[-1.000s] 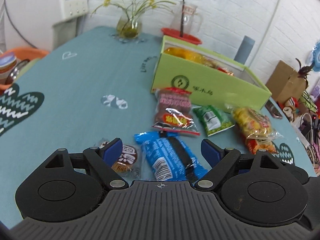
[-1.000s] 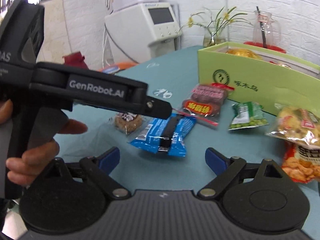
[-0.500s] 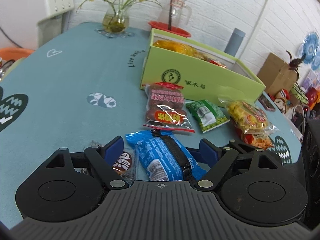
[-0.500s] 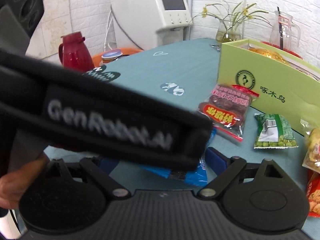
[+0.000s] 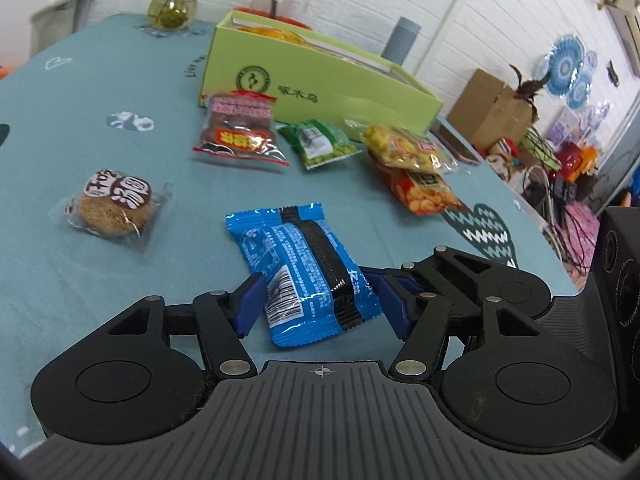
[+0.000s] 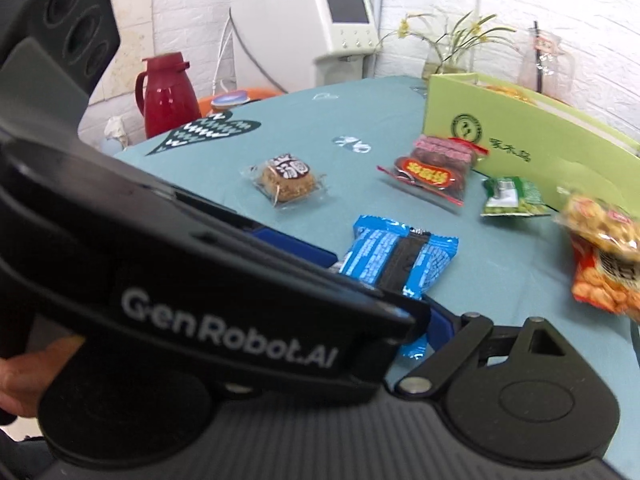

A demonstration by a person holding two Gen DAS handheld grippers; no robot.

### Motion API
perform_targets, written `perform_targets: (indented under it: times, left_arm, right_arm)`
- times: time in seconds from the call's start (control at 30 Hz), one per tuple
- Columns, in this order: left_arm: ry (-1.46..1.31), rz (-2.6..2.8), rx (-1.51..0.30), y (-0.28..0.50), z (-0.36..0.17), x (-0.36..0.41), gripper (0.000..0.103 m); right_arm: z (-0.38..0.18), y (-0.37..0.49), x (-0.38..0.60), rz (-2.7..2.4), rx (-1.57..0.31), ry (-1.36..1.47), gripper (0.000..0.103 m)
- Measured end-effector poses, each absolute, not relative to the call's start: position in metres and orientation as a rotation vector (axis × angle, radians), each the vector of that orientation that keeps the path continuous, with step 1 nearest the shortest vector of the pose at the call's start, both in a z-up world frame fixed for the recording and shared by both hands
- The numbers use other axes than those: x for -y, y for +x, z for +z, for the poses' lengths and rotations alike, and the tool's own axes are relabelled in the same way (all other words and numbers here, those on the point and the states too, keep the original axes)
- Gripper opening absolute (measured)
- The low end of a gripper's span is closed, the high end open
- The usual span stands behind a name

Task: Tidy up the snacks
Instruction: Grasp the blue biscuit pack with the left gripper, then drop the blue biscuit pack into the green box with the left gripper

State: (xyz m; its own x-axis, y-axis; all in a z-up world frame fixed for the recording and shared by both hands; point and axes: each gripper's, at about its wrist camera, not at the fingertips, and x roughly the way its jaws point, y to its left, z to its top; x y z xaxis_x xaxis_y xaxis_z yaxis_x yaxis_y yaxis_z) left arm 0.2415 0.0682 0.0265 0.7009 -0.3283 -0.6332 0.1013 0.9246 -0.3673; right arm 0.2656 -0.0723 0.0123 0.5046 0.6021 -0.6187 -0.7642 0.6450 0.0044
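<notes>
Left gripper (image 5: 314, 304) tips down over the teal worktop (image 5: 100, 80), jaws closing around the blue snack packet (image 5: 298, 264), which lies flat between them; the pads look just shy of the wrapper, hard to be sure. Right gripper (image 6: 400, 312) angles down close beside it, largely hidden behind the left tool; its jaws stand wide, nothing gripped. The green box (image 5: 328, 80) sits further back.

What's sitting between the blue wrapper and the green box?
In the left wrist view, the red jujube packet lies between the blue wrapper and the green box, against the box front.
</notes>
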Motion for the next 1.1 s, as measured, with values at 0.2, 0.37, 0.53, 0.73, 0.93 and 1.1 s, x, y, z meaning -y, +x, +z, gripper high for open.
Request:
perform_targets:
  times: [0.2,0.37,0.53,0.73,0.93,1.1]
  left_arm:
    - [-0.334,-0.193,-0.725,0.242,0.036,-0.075,0.059]
    - [-0.364,-0.201,-0.757,0.248,0.029,-0.081,0.058]
    - [-0.361,-0.21,-0.765,0.249,0.025,-0.08,0.056]
    - [-0.353,-0.212,-0.761,0.254,0.023,-0.082,0.049]
    - [-0.294,-0.22,-0.762,0.255,0.025,-0.071,0.027]
    - [-0.282,-0.243,-0.695,0.272,0.056,-0.067,0.021]
  right_arm:
    - [0.019,0.273,0.088,0.804,-0.625,-0.178,0.092]
    - [0.02,0.273,0.087,0.794,-0.633,-0.175,0.092]
    - [0.02,0.27,0.087,0.775,-0.632,-0.201,0.091]
    - [0.015,0.278,0.081,0.766,-0.642,-0.203,0.092]
    - [0.017,0.273,0.076,0.784,-0.616,-0.239,0.076]
    - [0.045,0.289,0.084,0.772,-0.523,-0.254,0.073]
